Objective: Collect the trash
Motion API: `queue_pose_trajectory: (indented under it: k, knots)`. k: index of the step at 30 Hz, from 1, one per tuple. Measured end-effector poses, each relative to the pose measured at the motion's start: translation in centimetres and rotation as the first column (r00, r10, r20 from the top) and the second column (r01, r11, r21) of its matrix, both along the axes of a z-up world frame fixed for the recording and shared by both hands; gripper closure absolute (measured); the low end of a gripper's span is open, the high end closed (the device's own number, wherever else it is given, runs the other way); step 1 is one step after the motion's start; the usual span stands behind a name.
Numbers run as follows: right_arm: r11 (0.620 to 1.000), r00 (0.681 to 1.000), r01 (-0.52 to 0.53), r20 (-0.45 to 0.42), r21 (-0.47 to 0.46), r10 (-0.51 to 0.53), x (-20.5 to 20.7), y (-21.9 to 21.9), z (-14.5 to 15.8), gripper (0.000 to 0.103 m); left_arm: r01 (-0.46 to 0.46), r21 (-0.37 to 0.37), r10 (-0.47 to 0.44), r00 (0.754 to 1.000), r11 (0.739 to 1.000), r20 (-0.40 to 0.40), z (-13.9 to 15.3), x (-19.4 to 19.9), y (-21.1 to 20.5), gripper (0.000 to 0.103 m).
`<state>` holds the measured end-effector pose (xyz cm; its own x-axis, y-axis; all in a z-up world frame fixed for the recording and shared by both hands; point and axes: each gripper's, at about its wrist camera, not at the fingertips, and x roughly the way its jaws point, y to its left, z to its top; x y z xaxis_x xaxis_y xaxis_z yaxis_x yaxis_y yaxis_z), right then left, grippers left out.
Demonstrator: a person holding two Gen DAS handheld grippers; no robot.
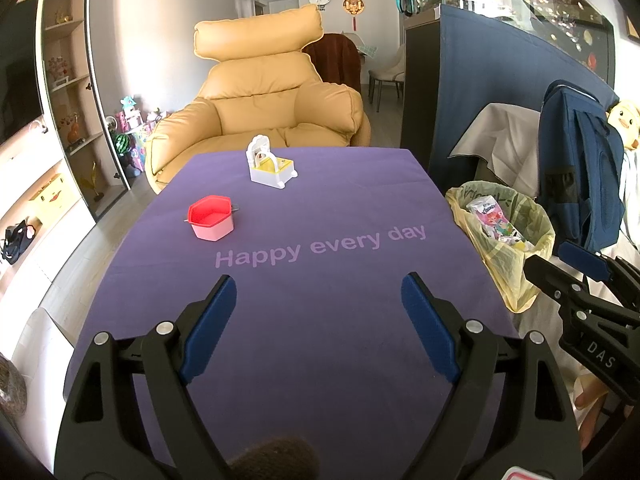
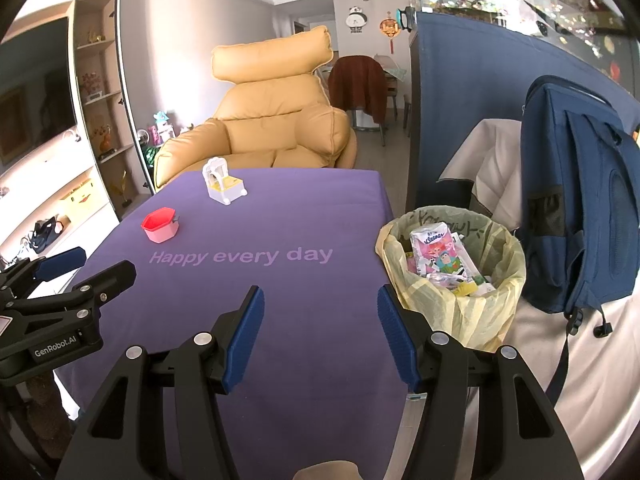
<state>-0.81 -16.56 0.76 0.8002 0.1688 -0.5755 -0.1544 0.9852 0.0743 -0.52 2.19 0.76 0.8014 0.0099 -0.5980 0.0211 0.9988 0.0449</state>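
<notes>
- Now the left tool [image 1: 318,284], low in its frame, stands with its blue pads wide apart and nothing between them, over the purple bench [image 1: 320,208].
- Right tool [image 2: 320,294] is likewise spread and empty, low centre of its view.
- Bin [image 2: 452,280], lined with a yellow bag, sits just right of the bench; a tissue pack [image 2: 434,250] and other trash lie inside.
- Pink cup [image 1: 211,217] and white toy [image 1: 270,164] stand on the bench, upper left of centre.

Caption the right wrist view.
Open right tool above purple tablecloth, beside a lined trash bin holding wrappers.
</notes>
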Motion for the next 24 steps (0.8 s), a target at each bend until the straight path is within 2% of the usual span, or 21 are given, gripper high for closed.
queue_pose_trajectory:
  k: [15,24]
  knots:
    - [1.000,1.000,0.001,-0.001,-0.001,-0.001,0.00,-0.02,-0.01,0.047,-0.007,0.003,0.007,1.000,1.000,0.004,0.01,-0.06,-0.09,0.023]
    - [1.000,1.000,0.004,-0.004,-0.001,-0.004,-0.14,-0.09,-0.02,0.047,-0.028,-0.010,0.028,0.999,1.000,-0.021,-0.24,0.28,0.49,0.023]
